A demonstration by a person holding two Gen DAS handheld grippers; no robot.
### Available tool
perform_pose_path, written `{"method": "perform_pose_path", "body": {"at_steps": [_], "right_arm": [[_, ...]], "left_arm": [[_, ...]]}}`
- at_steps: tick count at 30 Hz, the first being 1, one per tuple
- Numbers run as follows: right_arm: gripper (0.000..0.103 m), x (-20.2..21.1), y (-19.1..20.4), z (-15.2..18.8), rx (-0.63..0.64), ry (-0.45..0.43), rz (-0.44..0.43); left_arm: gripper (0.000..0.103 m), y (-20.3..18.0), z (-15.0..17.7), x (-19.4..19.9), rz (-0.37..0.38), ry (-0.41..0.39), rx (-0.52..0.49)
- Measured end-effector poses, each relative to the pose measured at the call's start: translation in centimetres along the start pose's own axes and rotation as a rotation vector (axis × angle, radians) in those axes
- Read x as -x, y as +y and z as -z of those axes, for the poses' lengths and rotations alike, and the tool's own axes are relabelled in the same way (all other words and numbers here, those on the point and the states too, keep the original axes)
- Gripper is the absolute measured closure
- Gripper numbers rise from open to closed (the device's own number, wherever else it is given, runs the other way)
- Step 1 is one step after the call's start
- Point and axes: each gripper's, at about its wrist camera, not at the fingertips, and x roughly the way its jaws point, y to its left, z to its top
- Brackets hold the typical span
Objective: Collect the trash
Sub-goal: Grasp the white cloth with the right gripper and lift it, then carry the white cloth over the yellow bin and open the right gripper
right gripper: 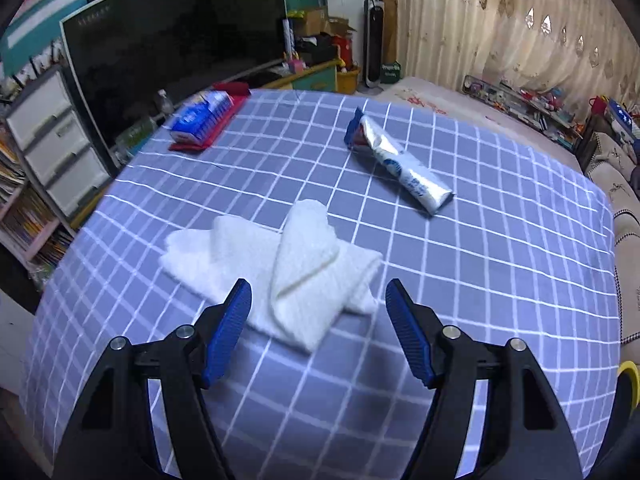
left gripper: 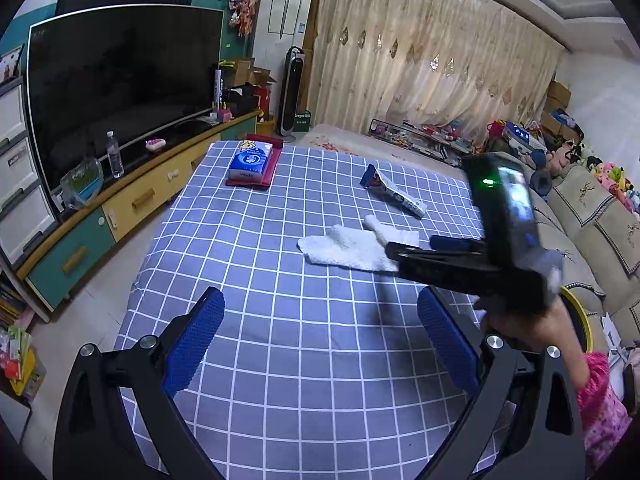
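A crumpled white cloth [right gripper: 280, 264] lies on the blue checked tablecloth [right gripper: 500, 260]; it also shows in the left wrist view [left gripper: 344, 246]. A silver and blue snack wrapper [right gripper: 396, 164] lies behind it, also in the left wrist view [left gripper: 394, 190]. My right gripper [right gripper: 318, 300] is open, its jaws on either side of the cloth's near edge, just above it. In the left wrist view the right gripper [left gripper: 396, 250] reaches in from the right over the cloth. My left gripper [left gripper: 320, 304] is open and empty above the tablecloth, nearer than the cloth.
A blue tissue pack [left gripper: 250, 160] rests on a red tray [left gripper: 272, 168] at the table's far left. A large TV [left gripper: 120, 92] and cabinet stand left. A sofa [left gripper: 592, 216] lies right. A yellow-rimmed bin [left gripper: 580, 320] sits at the right edge.
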Motion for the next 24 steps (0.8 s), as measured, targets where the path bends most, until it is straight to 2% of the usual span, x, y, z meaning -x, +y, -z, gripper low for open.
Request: {"method": "perform_pose_path", "body": {"at_steps": [5,6,8,10,12,13,18,24], "right_arm": [[0.037,-2.0,0.0,-0.2,-0.013,0.042,0.026],[0.041,-2.3,0.1,-0.2,-0.009,0.048,0.028],[0.051,-2.5,0.4,-0.3,0.001,0.044,0.033],[0.072,-2.4,0.6,-0.4,-0.007,0.046,0.019],[0.086,-2.2,0.6,-0.4,-0.016,0.047,-0.004],[0.09,-2.0,0.6,-0.4,-0.021,0.043,-0.011],[0.092,0.4,0.2,0.3,-0.037,0.008,-0.044],[0.093,5.4,-2.6,1.8,-0.083,-0.073,-0.038]], "left_arm": [[0.007,0.6,0.2,-0.7,0.005,0.015,0.012],[0.007,0.6,0.3,-0.8,0.006,0.019,0.014],[0.007,0.7,0.4,-1.0,0.01,0.025,0.017],[0.007,0.5,0.6,-1.3,0.018,0.033,0.02],[0.007,0.4,0.7,-1.4,0.021,0.038,0.019],[0.007,0.3,0.7,-1.5,0.022,0.04,0.016],[0.007,-0.3,0.8,-1.9,0.026,0.046,0.004],[0.007,-1.3,0.5,-2.2,0.039,0.047,-0.016]]}}
